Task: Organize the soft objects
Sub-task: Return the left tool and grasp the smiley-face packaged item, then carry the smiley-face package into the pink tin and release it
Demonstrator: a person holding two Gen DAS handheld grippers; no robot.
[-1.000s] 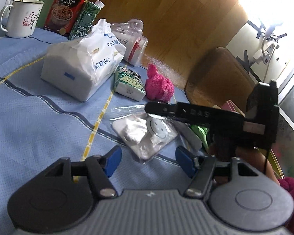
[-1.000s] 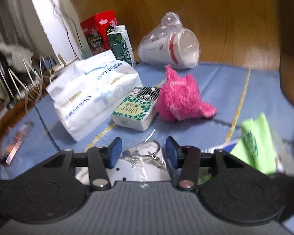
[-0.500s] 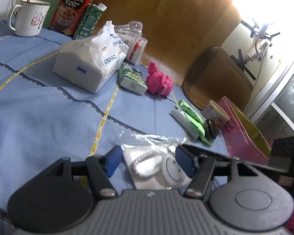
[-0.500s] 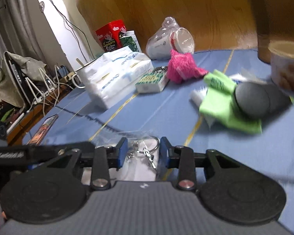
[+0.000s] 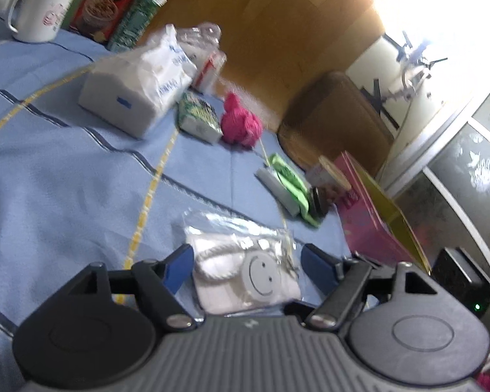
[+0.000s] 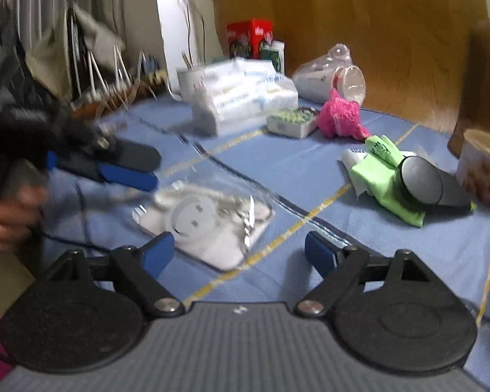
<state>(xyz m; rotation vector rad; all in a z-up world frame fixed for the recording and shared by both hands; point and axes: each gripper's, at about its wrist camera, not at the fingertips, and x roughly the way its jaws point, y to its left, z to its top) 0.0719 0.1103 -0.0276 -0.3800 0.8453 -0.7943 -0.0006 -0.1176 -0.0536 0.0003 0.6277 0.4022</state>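
Your left gripper (image 5: 243, 266) is opening around the pouch (image 5: 245, 271), which lies flat on the blue cloth (image 5: 65, 179) between its pads; they do not look pressed on it. Your right gripper (image 6: 240, 253) is opening too, with nothing between its jaws, the pouch lying just ahead of its left pad.

The pouch looks light, limp and slick: clear film over a white padded piece with a smiley disc and a cord. The film will likely slide and crinkle, so pinch across the padded body, not the loose edge.

By my count: one pouch, one pink plush (image 6: 341, 119), one green cloth (image 6: 387, 170), one big tissue pack (image 6: 241, 94), one small green pack (image 6: 292, 121).
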